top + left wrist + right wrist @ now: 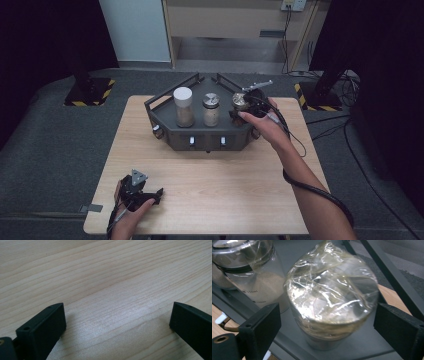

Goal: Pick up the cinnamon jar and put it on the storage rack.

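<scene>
Jaws of the right gripper (pixel 327 322) stand wide on both sides of the film-covered jar (pixel 332 302), not pressing it; this jar stands rightmost on the dark rack (pixel 165 131). Lift away straight up, not tipping it. Left gripper (pixel 117 320) rests open on the table (pixel 100 270).

Lab recording bay, black curtains (pixel 30 40), hazard-taped stand bases (pixel 90 92), cables (pixel 345 130)
</scene>
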